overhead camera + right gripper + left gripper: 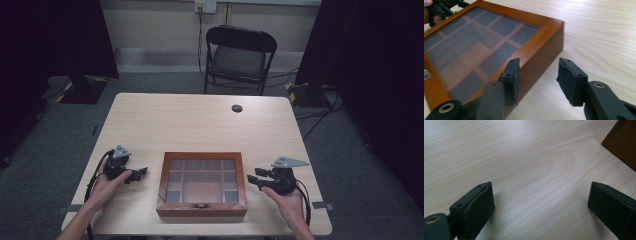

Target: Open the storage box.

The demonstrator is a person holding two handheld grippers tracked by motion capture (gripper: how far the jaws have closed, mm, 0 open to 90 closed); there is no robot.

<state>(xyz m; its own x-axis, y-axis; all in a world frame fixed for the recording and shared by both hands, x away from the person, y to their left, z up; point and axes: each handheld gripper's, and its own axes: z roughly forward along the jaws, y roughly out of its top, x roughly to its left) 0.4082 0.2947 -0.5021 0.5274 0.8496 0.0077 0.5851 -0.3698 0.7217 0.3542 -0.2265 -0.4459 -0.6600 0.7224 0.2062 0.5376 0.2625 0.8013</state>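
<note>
A brown wooden box [202,183] with a glass lid over several compartments lies closed near the table's front edge, a small metal clasp [201,205] on its front side. My left gripper [139,173] rests on the table just left of the box, open, with bare wood between its jaws [541,195]; the box's corner [622,142] shows at upper right. My right gripper [253,179] sits just right of the box, open and holding nothing. In the right gripper view [539,75] its left jaw overlaps the box's right rim [541,42], while the other jaw stands over the tabletop.
The light wooden table [200,125] has a dark round cable hole [237,108] near its far edge. A black folding chair [238,57] stands beyond the table. Dark curtains hang on both sides and cables run across the grey floor.
</note>
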